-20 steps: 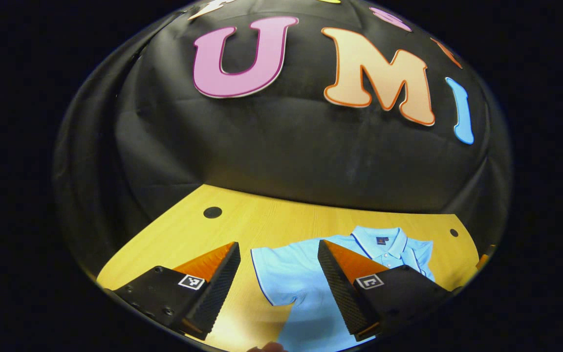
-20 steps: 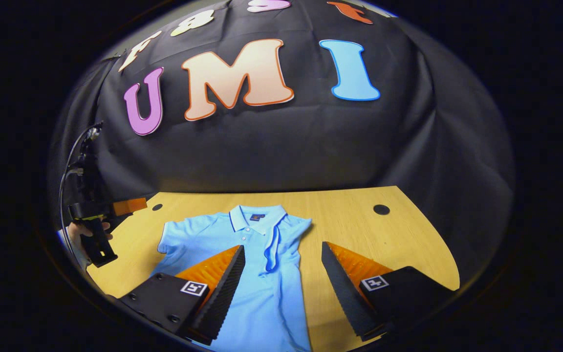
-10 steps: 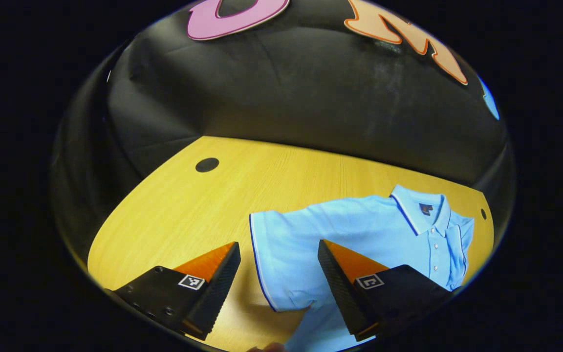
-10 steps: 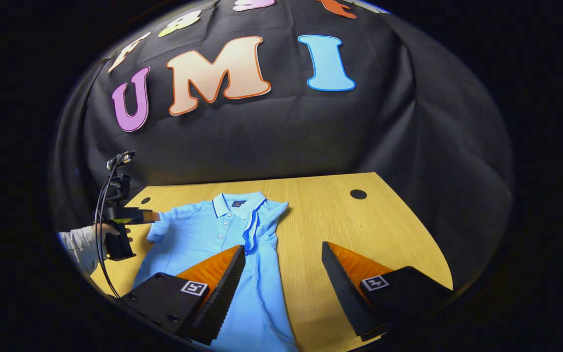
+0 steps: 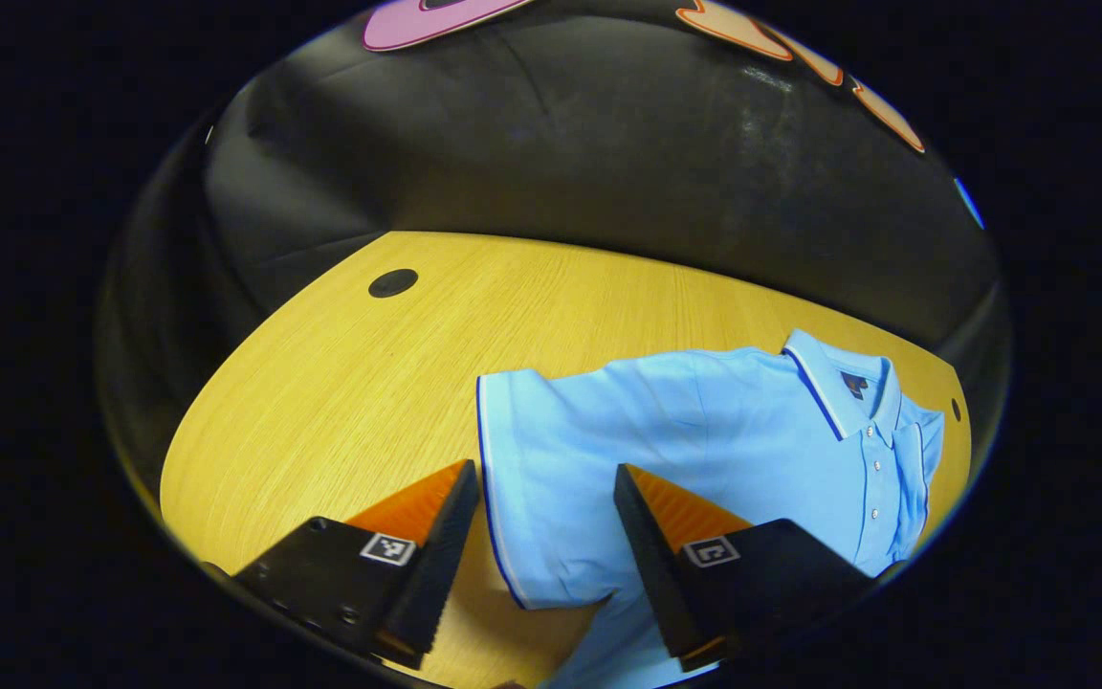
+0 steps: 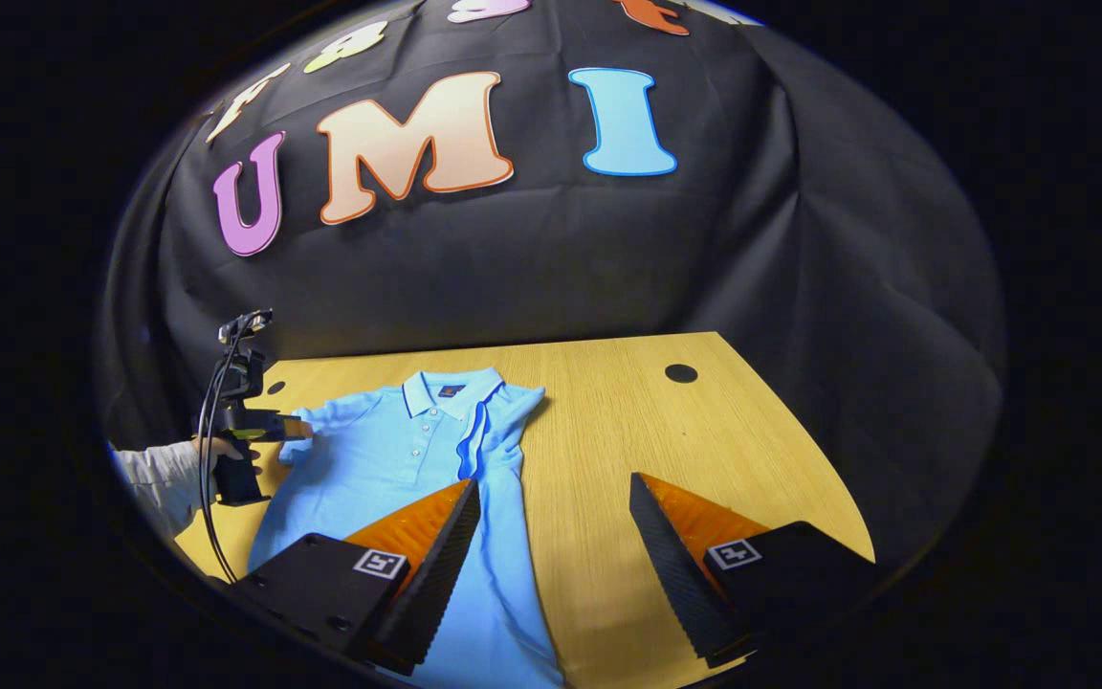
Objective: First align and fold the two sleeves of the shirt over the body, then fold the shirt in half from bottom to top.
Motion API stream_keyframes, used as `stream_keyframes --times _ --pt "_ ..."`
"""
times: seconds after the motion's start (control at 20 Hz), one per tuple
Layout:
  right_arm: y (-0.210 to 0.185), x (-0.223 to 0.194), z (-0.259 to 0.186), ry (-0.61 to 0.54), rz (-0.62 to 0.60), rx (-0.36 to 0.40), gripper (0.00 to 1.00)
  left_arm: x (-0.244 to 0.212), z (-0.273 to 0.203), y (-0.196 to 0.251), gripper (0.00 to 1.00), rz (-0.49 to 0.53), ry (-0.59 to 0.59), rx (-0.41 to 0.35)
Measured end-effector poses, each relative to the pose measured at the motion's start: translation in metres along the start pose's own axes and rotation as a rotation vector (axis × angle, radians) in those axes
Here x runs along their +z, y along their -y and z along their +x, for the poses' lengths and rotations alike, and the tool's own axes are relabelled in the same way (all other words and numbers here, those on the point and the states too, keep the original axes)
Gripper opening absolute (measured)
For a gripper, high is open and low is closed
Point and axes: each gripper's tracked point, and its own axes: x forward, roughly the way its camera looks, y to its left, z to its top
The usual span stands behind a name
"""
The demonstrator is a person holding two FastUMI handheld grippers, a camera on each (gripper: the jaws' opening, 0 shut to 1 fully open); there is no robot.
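Light blue cloth covers much of the wooden table (image 5: 341, 383): a polo shirt (image 5: 704, 431) lies flat on it, front up, collar (image 5: 833, 383) toward the black cloth wall (image 5: 561, 144). In the left gripper view the shirt's left sleeve (image 5: 537, 498) lies spread out sideways, its dark-piped hem facing the bare wood. The left gripper (image 5: 541, 536) hangs over this sleeve with its fingers spread wide, one finger (image 5: 441, 545) over the wood just beside the hem, the other (image 5: 651, 545) over the cloth near the armpit. Whether the tips touch the fabric I cannot tell. A round dark hole (image 5: 392, 282) sits in the table well away from the shirt, near the wall.

In the right gripper view the shirt (image 6: 388, 459) lies on the left part of the table (image 6: 704, 450). Its right sleeve (image 6: 494, 431) is already folded in over the body, leaving a narrow vertical fold beside the button placket. The right gripper (image 6: 556, 555) is also spread wide, holding nothing, one finger (image 6: 436, 555) above the lower body of the shirt, the other (image 6: 675, 555) above bare wood. Farther off, at the shirt's other sleeve, the left gripper (image 6: 297, 428) shows, held by a hand (image 6: 216, 450) in a white sleeve (image 6: 154, 478), with a cable (image 6: 207, 478) looping down from it.
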Motion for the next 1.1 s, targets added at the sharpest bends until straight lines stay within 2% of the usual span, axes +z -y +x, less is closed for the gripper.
stream_keyframes --times 0.05,0.1,0.15,0.2,0.25,0.3,0.35,0.5,0.55,0.7,0.8,0.85,1.0,1.05,1.1 --pt "0.001 -0.002 -0.002 -0.001 0.008 0.0 0.98 0.0 0.001 0.006 0.63 0.005 0.0 -0.019" --pt "0.003 -0.003 -0.004 -0.002 0.012 -0.001 0.98 0.001 0.0 0.014 0.52 0.01 0.001 -0.041" --pt "0.006 -0.004 -0.006 -0.005 0.013 -0.003 0.98 0.002 0.001 0.018 0.24 0.007 0.004 -0.053" --pt "0.009 -0.003 -0.01 -0.004 0.013 -0.006 0.98 0.004 0.002 0.018 0.13 0.009 0.009 -0.045" --pt "0.011 -0.003 -0.013 -0.003 0.013 -0.009 0.94 0.005 0.002 0.018 0.0 0.015 0.013 -0.037" --pt "0.013 -0.002 -0.016 0.0 0.015 -0.012 0.98 0.003 0.0 0.02 0.0 0.012 -0.005 -0.027" --pt "0.015 0.0 -0.019 0.007 0.017 -0.015 0.98 0.001 -0.005 0.024 0.0 0.002 -0.024 -0.024" --pt "0.022 0.005 -0.029 0.021 0.019 -0.018 0.93 0.012 -0.02 0.048 0.0 -0.006 -0.005 -0.064" --pt "0.022 0.005 -0.032 0.023 0.02 -0.017 0.98 0.017 -0.027 0.057 0.0 0.002 0.015 -0.078" --pt "0.023 0.001 -0.039 0.023 0.023 -0.004 0.98 0.03 -0.043 0.09 0.0 0.046 0.052 -0.125" --pt "0.023 -0.001 -0.042 0.018 0.028 0.006 0.94 0.031 -0.05 0.11 0.0 0.081 0.057 -0.149" --pt "0.022 -0.002 -0.044 0.019 0.029 0.009 0.98 0.03 -0.053 0.12 0.0 0.089 0.056 -0.162" --pt "0.022 -0.001 -0.048 0.024 0.032 0.016 0.98 0.021 -0.058 0.146 0.0 0.123 0.047 -0.19" --pt "0.023 -0.002 -0.047 0.024 0.033 0.017 0.94 0.017 -0.058 0.153 0.0 0.143 0.043 -0.198" --pt "0.023 -0.002 -0.046 0.025 0.033 0.017 0.98 0.012 -0.058 0.16 0.0 0.161 0.038 -0.202"
